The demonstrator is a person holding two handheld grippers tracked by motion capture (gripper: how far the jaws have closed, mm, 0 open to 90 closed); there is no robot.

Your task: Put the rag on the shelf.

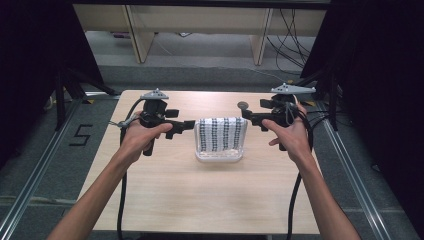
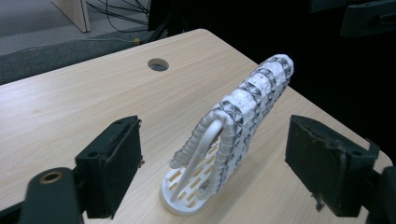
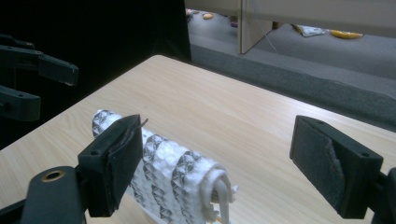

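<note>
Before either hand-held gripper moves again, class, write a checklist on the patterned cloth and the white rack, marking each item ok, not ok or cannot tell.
1. Patterned cloth draped over white rack: ok.
2. Left hand-held gripper open, off the cloth: ok.
3. Right hand-held gripper open, off the cloth: ok.
4. Rack standing upright on the table: ok.
5. Cloth hanging evenly on both sides: cannot tell.

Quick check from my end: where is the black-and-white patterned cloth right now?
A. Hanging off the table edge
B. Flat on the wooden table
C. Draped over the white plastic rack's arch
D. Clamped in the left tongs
C: the black-and-white patterned cloth hangs over the white plastic rack's arch, with both tongs open and clear of it.
</note>
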